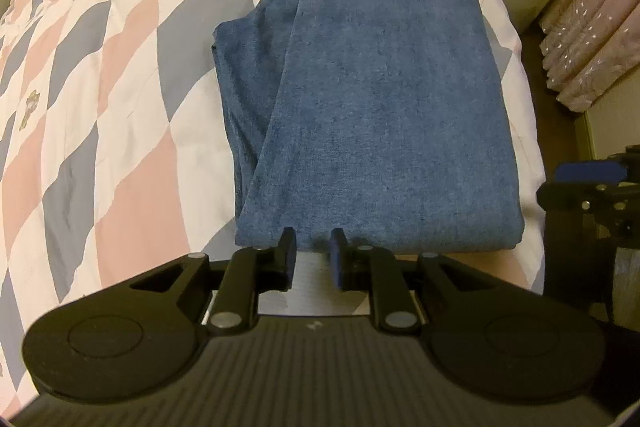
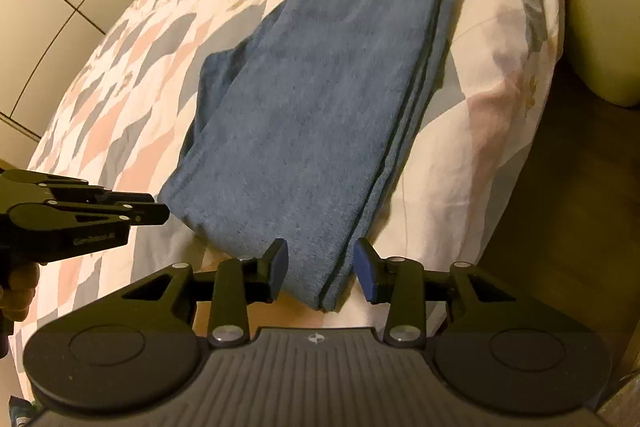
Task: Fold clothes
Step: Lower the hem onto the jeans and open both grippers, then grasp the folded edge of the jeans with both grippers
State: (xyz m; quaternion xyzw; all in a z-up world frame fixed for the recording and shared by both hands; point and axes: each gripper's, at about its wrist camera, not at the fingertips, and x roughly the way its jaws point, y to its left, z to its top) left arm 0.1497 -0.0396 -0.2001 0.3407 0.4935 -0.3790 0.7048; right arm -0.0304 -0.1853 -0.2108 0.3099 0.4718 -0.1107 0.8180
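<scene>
faint embossed lettering on left gripper (image 2: 164, 213), perhaps unreadable

There is one pair of blue jeans (image 1: 372, 99), folded lengthwise, on one bedspread (image 1: 100, 99) checked in pink, grey and white, with two handheld grippers over it, left gripper (image 1: 313, 251) and right gripper (image 2: 320, 265).

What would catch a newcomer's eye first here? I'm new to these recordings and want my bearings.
First the blue jeans, folded lengthwise and lying along a bedspread of pink, grey and white diamonds. Next the two black grippers at the near end of the jeans: the right gripper with open jaws over the folded edge, the left gripper with a narrow gap, holding nothing.
</scene>
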